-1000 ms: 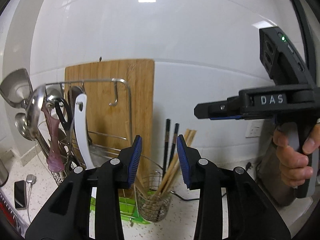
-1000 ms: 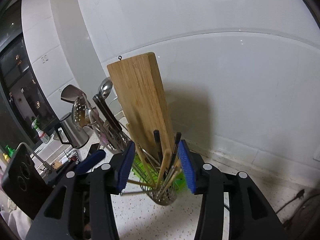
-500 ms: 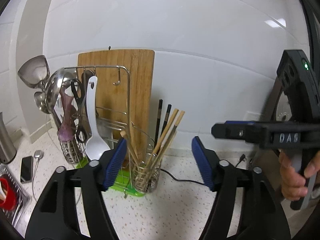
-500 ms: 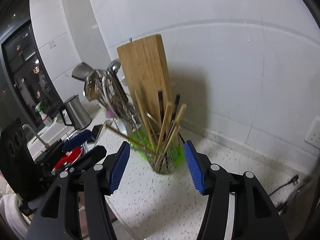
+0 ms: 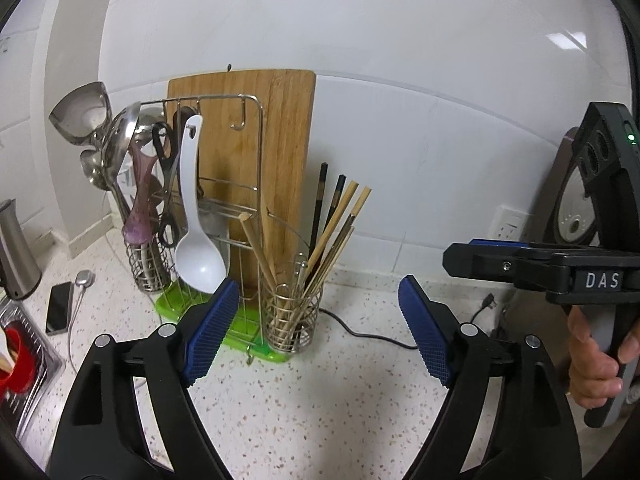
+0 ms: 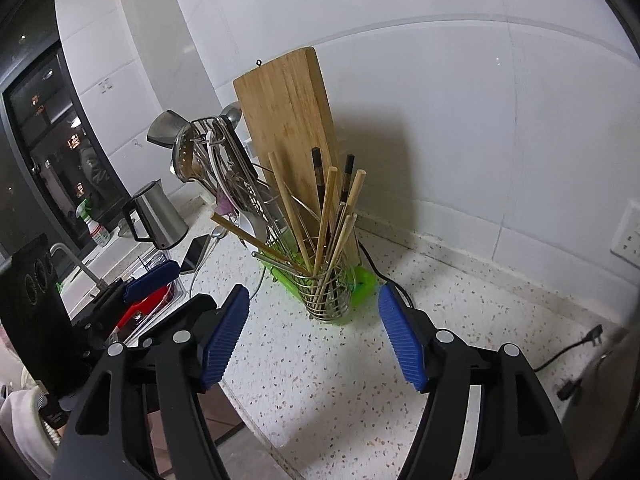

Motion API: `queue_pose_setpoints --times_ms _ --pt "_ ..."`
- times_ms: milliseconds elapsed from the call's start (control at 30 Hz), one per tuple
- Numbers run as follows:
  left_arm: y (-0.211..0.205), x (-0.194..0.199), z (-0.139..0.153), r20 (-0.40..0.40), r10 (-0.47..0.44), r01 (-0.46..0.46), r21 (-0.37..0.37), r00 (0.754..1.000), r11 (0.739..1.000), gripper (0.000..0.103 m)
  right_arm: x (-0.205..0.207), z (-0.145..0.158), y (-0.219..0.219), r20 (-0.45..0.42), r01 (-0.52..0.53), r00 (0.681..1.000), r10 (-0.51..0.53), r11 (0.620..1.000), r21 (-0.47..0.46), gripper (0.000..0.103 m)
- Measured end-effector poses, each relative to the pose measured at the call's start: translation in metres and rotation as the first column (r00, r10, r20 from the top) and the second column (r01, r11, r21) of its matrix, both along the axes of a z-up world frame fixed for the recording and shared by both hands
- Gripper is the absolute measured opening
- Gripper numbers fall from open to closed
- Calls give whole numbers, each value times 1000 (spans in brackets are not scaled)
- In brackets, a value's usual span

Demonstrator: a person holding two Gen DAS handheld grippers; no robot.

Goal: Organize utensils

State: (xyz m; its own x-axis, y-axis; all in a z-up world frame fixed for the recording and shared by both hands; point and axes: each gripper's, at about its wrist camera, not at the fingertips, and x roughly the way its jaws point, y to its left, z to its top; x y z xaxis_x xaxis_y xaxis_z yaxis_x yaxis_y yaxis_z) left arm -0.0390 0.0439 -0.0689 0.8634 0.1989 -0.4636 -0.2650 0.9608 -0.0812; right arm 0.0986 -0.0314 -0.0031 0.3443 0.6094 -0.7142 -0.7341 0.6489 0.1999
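Note:
A round wire holder [image 5: 291, 320] full of wooden and dark chopsticks [image 5: 334, 224] stands on a green tray [image 5: 240, 330] on the speckled counter; it also shows in the right wrist view [image 6: 328, 296]. A wire rack [image 5: 208, 152] behind it holds a white rice spoon [image 5: 196, 236], scissors, metal ladles [image 5: 100, 128] and a purple utensil. My left gripper [image 5: 316, 328] is open and empty, back from the holder. My right gripper [image 6: 314, 340] is open and empty, also short of the holder; it appears at the right of the left wrist view [image 5: 560, 268].
A bamboo cutting board [image 5: 256, 152] leans on the white tiled wall. A phone [image 5: 59, 307], a steel kettle [image 6: 154, 216] and a sink with a red item [image 5: 14, 356] are to the left. A black cable [image 5: 372, 336] and a rice cooker [image 5: 576, 200] are to the right.
Both grippers have pulled back from the chopstick holder and opened wider. The holder and rack now look smaller and farther away.

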Motion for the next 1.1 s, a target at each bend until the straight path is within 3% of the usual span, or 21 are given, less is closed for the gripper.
queue_pose_setpoints --times_ms 1100 --pt "-4 -8 3 -4 18 -18 10 1000 1000 79 -8 -2 0 9 -31 999 31 999 -9 65"
